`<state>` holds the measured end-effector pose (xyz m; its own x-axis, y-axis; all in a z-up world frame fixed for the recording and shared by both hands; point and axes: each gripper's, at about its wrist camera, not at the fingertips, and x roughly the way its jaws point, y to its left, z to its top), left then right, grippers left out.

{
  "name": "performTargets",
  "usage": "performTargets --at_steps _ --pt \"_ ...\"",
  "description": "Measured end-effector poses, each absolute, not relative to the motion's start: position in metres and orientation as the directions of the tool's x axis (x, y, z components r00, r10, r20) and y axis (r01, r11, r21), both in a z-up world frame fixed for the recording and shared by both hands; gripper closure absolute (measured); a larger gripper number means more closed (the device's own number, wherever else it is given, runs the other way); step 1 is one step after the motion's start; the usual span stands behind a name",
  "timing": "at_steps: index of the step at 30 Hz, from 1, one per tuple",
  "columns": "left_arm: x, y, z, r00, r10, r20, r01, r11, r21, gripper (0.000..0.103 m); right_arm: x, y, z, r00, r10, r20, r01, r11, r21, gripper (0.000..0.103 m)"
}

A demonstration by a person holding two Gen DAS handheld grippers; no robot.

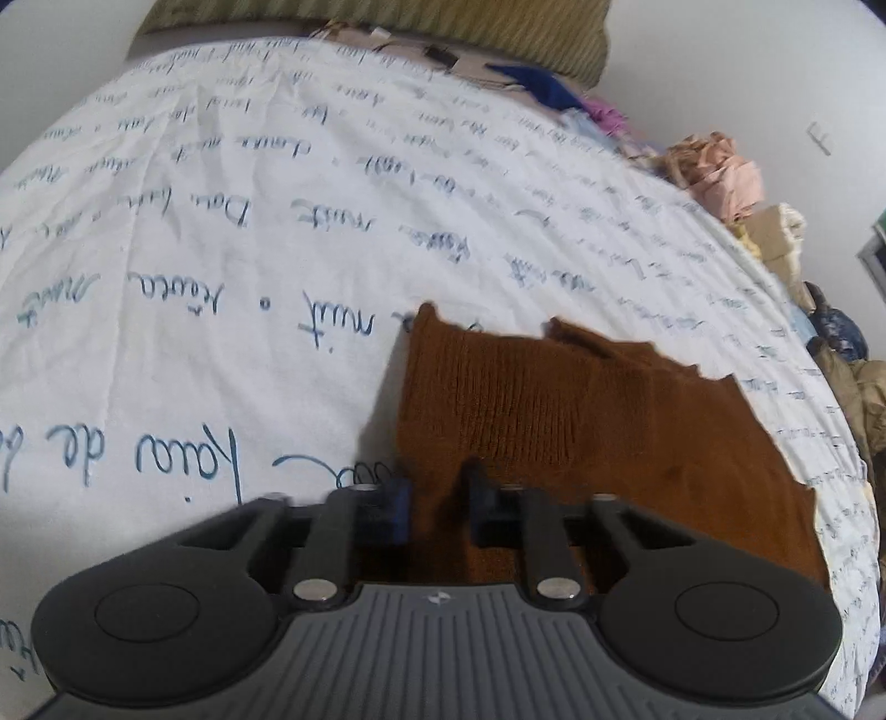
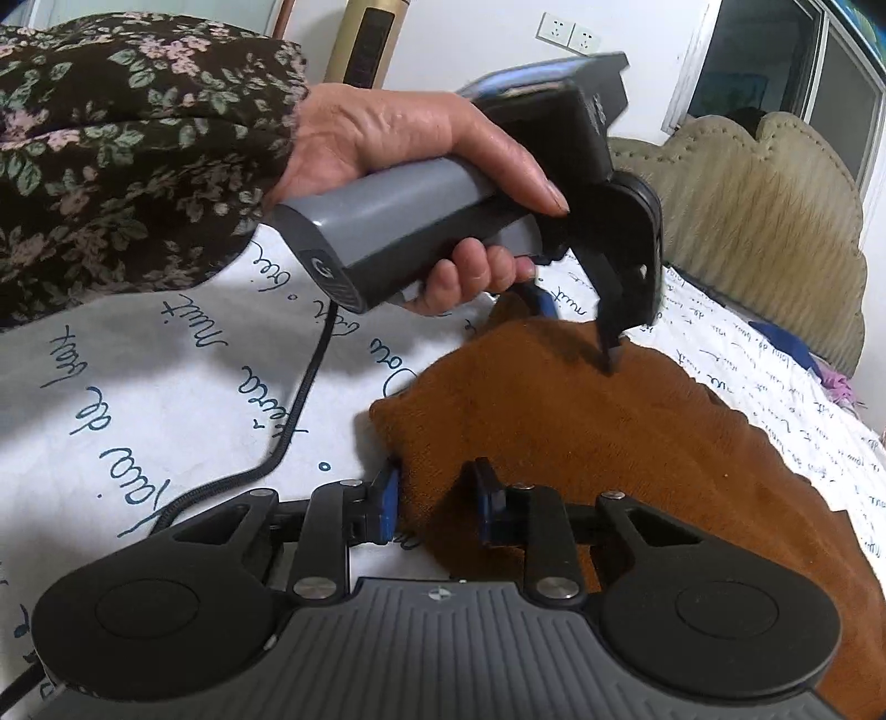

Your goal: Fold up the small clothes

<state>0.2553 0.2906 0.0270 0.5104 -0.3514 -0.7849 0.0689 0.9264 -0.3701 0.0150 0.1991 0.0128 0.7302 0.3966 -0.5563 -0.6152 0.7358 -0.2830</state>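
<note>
A brown knitted garment (image 1: 581, 410) lies on a white bedsheet with blue handwriting (image 1: 221, 232). My left gripper (image 1: 437, 498) has its jaws a little apart, with a fold of the brown knit between them at the garment's near edge. In the right wrist view the same garment (image 2: 609, 454) spreads to the right. My right gripper (image 2: 437, 498) straddles its near corner, and the cloth sits between the parted fingers. The left gripper (image 2: 606, 349) also shows there, held by a hand, its tips down on the garment's far edge.
A pile of coloured clothes (image 1: 714, 166) lies along the bed's right edge, with a blue cloth (image 1: 542, 83) further back. A beige padded headboard (image 2: 747, 232) stands behind the bed. A black cable (image 2: 288, 432) trails over the sheet. Wall sockets (image 2: 567, 30) and a window are behind.
</note>
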Motion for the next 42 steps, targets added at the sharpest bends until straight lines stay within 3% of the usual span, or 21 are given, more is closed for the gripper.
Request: performTargets --at_steps 12,33,38,42 --pt "0.251 0.298 0.021 0.541 -0.365 -0.758 0.022 0.907 -0.421 0.091 0.017 0.195 0.015 0.721 0.417 -0.553 -0.623 0.74 -0.255 0.079" --pt "0.242 0.298 0.048 0.579 -0.388 -0.717 0.001 0.88 -0.475 0.091 0.027 0.129 0.026 0.666 0.564 -0.488 -0.607 0.79 0.084 0.091" --pt "0.241 0.291 0.056 0.582 -0.384 -0.717 0.001 0.882 -0.472 0.091 0.038 0.097 0.024 0.613 0.633 -0.473 -0.554 0.771 0.313 0.093" --pt "0.242 0.29 0.056 0.579 -0.369 -0.727 -0.009 0.889 -0.458 0.091 0.043 0.087 0.015 0.597 0.631 -0.495 -0.523 0.774 0.356 0.093"
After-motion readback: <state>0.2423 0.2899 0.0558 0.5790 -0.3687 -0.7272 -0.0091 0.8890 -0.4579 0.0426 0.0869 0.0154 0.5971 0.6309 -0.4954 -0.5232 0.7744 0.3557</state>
